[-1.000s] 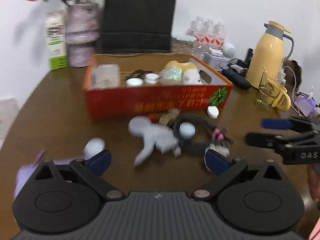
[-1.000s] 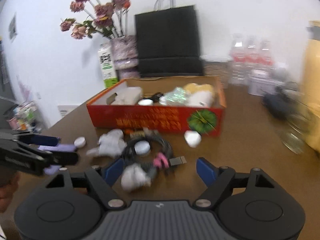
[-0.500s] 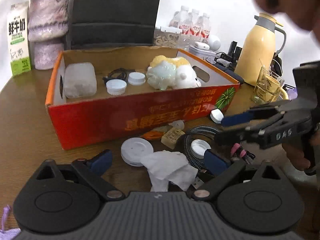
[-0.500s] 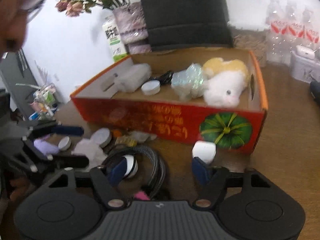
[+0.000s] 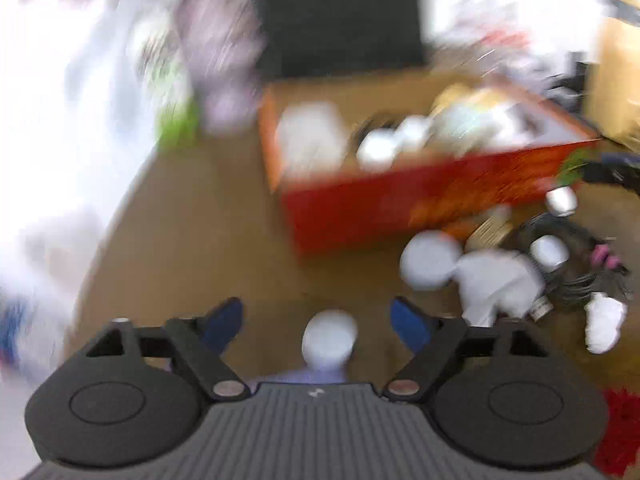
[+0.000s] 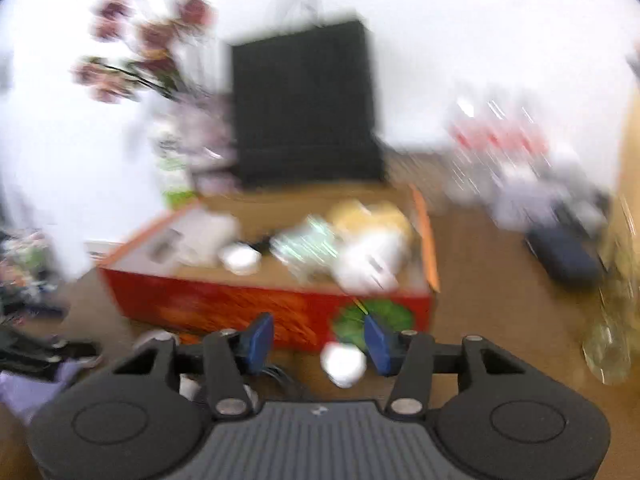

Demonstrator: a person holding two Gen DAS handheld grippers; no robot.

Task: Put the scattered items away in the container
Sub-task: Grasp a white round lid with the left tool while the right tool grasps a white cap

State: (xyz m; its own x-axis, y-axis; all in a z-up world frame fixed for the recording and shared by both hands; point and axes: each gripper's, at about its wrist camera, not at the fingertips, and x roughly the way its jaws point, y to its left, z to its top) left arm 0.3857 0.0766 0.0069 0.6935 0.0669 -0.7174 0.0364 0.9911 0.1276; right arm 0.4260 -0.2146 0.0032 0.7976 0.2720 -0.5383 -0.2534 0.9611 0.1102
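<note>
Both views are blurred by motion. My left gripper (image 5: pixel 318 320) has its jaws closing around a small white round cap (image 5: pixel 329 338) on the brown table, with gaps on both sides. A purple item (image 5: pixel 296 376) lies just under it. My right gripper (image 6: pixel 319 342) is also closing; a small white case (image 6: pixel 344 362) lies between its blue pads, close to the right one, in front of the red cardboard box (image 6: pixel 240 304). The box (image 5: pixel 420 196) holds a plush toy, white lids and a pale block.
A white lid (image 5: pixel 430 260), crumpled tissue (image 5: pixel 496 284) and coiled cable (image 5: pixel 572 264) lie in front of the box. Behind it stand a black bag (image 6: pixel 304 104), a flower vase and a milk carton. Bottles, a dark pouch (image 6: pixel 564 256) and a glass stand at the right.
The left gripper has swung left from the tissue and cable to straddle the small white cap. The right gripper has come up to the white case. Both pairs of jaws have narrowed.
</note>
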